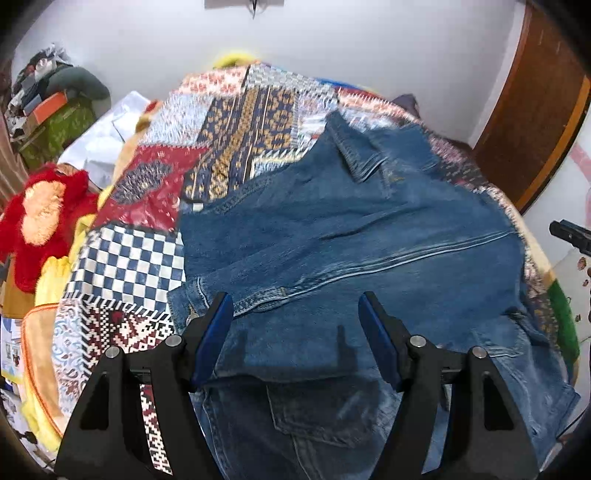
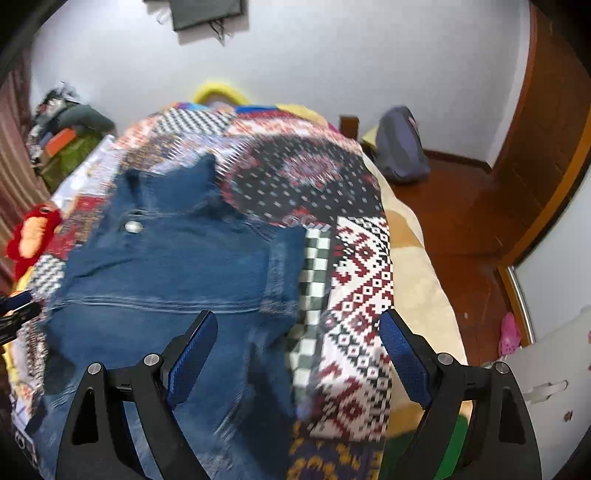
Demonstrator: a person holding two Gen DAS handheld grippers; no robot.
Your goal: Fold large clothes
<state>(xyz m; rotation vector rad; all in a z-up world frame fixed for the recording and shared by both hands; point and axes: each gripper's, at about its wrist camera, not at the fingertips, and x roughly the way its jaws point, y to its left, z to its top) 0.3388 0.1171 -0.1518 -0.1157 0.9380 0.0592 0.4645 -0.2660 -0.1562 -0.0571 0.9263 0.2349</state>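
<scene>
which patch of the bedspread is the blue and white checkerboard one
The checkered patch just left of the denim jacket in the left wrist view: plain navy and white squares, unlike the red diamond patch beyond it.

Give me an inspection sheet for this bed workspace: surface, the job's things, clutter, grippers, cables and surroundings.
Surface: bed under a patchwork cover.
Job's things: denim jacket lying spread on the cover, collar toward the far wall.
Clutter: red plush item at the bed's left edge; piled belongings in the far left corner.
Grippers: left gripper and right gripper both open, nothing between the pads, hanging over the jacket.
Cables: short wires dangling from a wall-mounted panel.
Surroundings: white wall, wooden door, grey backpack on the floor.
</scene>
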